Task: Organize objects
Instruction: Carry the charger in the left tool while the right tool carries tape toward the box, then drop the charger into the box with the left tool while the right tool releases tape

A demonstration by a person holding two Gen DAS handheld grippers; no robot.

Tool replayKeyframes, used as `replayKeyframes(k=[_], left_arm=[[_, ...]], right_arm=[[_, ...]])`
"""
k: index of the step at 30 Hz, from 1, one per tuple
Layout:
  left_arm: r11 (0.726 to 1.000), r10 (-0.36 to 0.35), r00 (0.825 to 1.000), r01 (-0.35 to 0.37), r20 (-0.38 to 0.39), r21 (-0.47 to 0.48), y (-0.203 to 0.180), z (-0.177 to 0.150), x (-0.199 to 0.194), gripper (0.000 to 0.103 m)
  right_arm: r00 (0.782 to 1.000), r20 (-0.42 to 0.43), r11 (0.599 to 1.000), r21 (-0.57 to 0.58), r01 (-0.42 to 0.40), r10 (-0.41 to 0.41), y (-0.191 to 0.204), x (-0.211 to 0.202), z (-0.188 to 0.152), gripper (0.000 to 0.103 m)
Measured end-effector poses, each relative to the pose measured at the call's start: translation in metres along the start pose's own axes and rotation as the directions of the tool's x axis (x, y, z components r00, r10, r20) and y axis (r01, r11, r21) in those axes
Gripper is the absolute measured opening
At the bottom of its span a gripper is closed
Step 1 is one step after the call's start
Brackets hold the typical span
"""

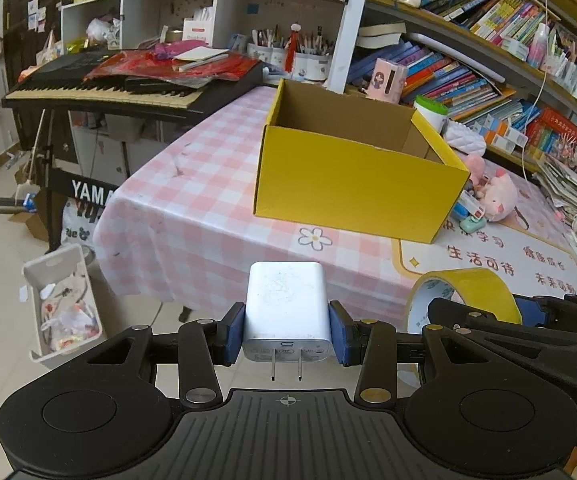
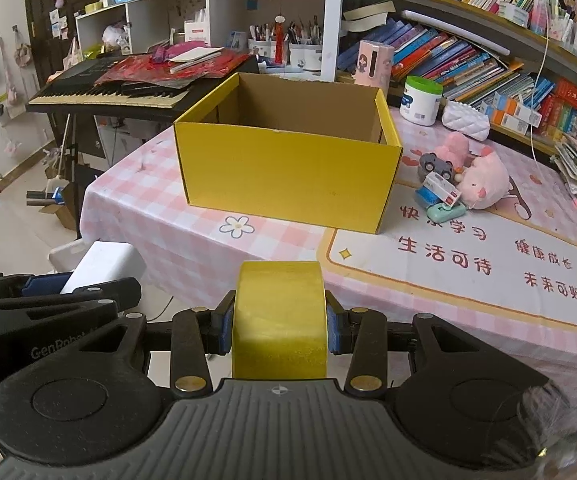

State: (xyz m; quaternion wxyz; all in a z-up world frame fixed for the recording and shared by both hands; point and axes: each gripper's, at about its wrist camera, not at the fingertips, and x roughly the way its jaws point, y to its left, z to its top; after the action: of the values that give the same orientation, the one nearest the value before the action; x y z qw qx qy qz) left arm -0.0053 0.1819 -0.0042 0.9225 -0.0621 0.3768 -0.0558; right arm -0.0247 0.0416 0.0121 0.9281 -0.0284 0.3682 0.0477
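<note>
pink checked worktop (image 2: 192, 248) carries an open yellow cardboard box (image 2: 288, 168), seemingly empty. left gripper (image 1: 287, 330) fingers pinch a white charger plug (image 1: 284, 304); right gripper (image 2: 279, 328) fingers pinch a yellow tape roll (image 2: 280, 320). both are short of the box, nothing dropped in yet; toys beside it remain.

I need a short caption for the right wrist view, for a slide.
Right gripper holds a yellow tape roll before an open yellow box on the checked table.
</note>
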Motion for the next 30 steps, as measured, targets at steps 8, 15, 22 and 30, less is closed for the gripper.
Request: replayKeyframes(k=[8, 15, 22, 30], left_arm=[[0.999, -0.004, 0.998, 0.001, 0.065, 0.038, -0.013, 0.023, 0.007, 0.041], [0.997, 0.012, 0.984, -0.024, 0.177, 0.068, -0.032, 0.073, 0.018, 0.041], [0.994, 0.051, 0.968, -0.072, 0.244, 0.078, -0.057, 0.132, 0.054, 0.041], [0.983, 0.133, 0.979, -0.15, 0.154, 0.105, -0.077, 0.158, 0.122, 0.041]], right_arm=[[0.996, 0.086, 1.0, -0.017, 0.002, -0.001, -0.012, 0.006, 0.022, 0.039], [0.972, 0.235, 0.999, -0.034, 0.006, 0.002, -0.03, 0.016, 0.076, 0.039], [0.945, 0.328, 0.999, -0.048, 0.015, 0.001, -0.055, 0.053, 0.144, 0.039], [0.975, 0.224, 0.998, -0.059, -0.003, 0.016, -0.083, 0.136, 0.18, 0.039]])
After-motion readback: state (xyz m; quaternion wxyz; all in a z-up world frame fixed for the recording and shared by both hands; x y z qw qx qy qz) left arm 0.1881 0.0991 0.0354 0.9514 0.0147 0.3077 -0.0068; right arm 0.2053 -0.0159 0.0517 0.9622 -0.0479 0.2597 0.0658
